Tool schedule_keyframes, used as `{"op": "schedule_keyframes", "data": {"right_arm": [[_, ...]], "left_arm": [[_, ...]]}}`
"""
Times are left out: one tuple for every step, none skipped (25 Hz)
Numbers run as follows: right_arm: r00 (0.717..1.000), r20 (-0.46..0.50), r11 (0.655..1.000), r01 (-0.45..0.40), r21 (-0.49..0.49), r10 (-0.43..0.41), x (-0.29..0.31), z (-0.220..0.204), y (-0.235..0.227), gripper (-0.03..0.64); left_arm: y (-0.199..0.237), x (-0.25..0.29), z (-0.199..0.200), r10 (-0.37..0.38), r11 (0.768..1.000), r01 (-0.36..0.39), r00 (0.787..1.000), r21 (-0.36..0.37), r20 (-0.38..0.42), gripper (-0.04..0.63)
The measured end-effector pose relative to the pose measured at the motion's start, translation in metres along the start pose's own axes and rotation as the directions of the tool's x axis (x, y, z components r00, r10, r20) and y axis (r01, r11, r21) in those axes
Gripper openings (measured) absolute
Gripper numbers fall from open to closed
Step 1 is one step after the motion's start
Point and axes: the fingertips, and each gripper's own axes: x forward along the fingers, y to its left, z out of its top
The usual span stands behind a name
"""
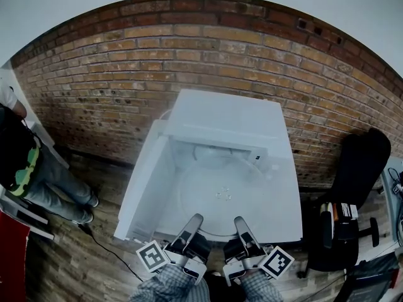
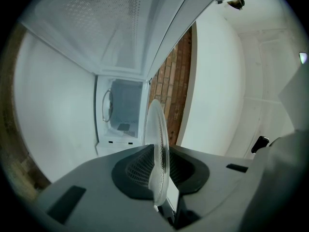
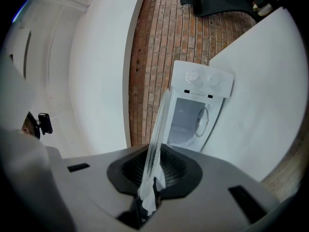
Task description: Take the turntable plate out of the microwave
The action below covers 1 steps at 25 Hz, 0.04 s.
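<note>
You have the clear, round glass turntable plate (image 1: 217, 190) gripped at its near rim by both tools. Your left gripper (image 1: 194, 220) has its ribbed black pads clamped on the rim left of centre. Your right gripper (image 1: 240, 222) is clenched on the rim just to the right of it. In each gripper view the plate runs edge-on between the pads and juts out past them.

The plate lies roughly level in front of the white microwave (image 1: 230, 118). It is out of the cavity, and the open chamber shows beyond its far edge. The microwave's white door (image 1: 143, 190) stands swung open on the left, close beside your left gripper, with its perforated panel facing inward. The two control knobs sit on the panel to the right of the opening.

The microwave rests on a white tabletop (image 1: 286, 206) that spreads out to the right of the plate. Behind it rises a red-brown brick wall (image 1: 126, 74), with plain white wall (image 1: 63, 5) above the brick.

Below the table the floor is brown wood planking (image 1: 75, 257), and a thin black cable (image 1: 107, 247) trails across it at the near left. A person in a dark top and jeans (image 1: 38, 175) stands at the far left. A black office chair (image 1: 359, 181) sits on the right. Your plaid sleeves (image 1: 164, 288) show at the near edge.
</note>
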Motion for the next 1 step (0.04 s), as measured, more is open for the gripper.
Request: {"op": "schedule_keyframes", "data": {"right_arm": [[1.0,0.0,1.0,0.0,0.0,0.0,-0.0001,-0.0002,-0.0003,0.051]], "left_arm": [[0.0,-0.0001,0.0,0.0,1.0,0.0,1.0,0.0,-0.001,0.052]]}}
